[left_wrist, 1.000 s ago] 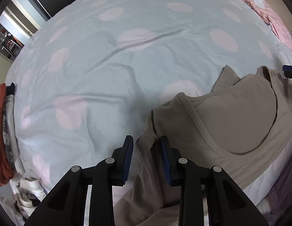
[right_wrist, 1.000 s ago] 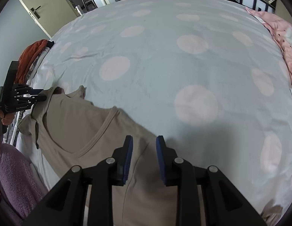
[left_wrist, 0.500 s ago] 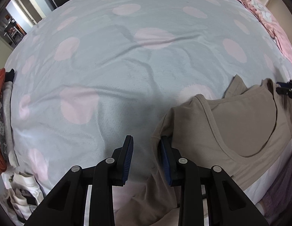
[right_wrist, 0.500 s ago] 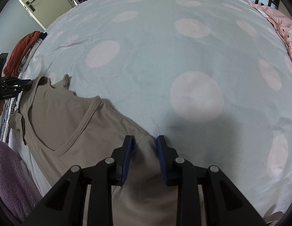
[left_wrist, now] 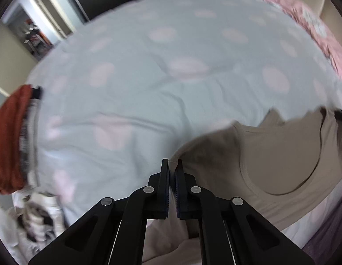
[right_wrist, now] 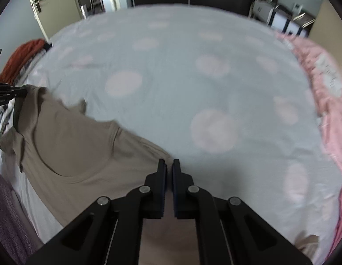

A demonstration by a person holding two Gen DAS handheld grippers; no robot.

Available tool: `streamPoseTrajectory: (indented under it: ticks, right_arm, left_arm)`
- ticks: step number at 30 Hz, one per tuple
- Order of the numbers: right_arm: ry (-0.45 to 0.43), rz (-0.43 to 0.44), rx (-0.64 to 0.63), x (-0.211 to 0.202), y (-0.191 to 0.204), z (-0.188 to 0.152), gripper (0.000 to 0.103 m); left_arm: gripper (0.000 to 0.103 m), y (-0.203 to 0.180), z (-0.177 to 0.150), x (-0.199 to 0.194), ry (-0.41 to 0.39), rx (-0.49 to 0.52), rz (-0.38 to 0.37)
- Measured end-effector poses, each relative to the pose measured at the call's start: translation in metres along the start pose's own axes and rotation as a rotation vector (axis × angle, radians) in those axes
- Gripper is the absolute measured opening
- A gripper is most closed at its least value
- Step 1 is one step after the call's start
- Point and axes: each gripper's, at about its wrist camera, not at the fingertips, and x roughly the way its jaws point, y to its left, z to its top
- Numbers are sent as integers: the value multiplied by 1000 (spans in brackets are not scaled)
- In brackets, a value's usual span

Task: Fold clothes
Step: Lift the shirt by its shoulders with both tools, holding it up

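A beige sleeveless top (left_wrist: pixel 276 163) hangs stretched between my two grippers above the bed. My left gripper (left_wrist: pixel 172 163) is shut on one shoulder of the top, with fabric pinched between the blue pads. My right gripper (right_wrist: pixel 168 162) is shut on the other shoulder of the top (right_wrist: pixel 78 154). The scooped neckline sags between them. In the right wrist view the left gripper's fingers (right_wrist: pixel 9 92) show at the far left edge, holding the cloth. Both views are blurred by motion.
The bed is covered by a pale blue sheet with pink dots (left_wrist: pixel 166 92). A pile of clothes topped by an orange garment (left_wrist: pixel 12 137) lies at the left edge. A pink blanket (right_wrist: pixel 325 92) lies along the right side. A purple sleeve (right_wrist: pixel 7 220) shows low left.
Both grippers have gone from open around the top's shoulders to shut on them. The top has lifted off the sheet, and both views have tilted up toward the room.
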Motion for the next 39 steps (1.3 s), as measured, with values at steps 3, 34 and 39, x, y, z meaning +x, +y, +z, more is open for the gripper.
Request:
streamPoseTrajectory:
  ticks: [3,34,39]
  right_arm:
    - [-87,-62,12,-42,0,11,5]
    - [-1011,-421,185,-514,68,-24,4]
    - [-1053,-430,191,-528,76,-59,4]
  left_arm:
    - [4,18,3,-48,-87,-20,33]
    - [4,53,-96,-488,-930,-189,-50]
    - [4,52,-126,-492,-945,-171,-99]
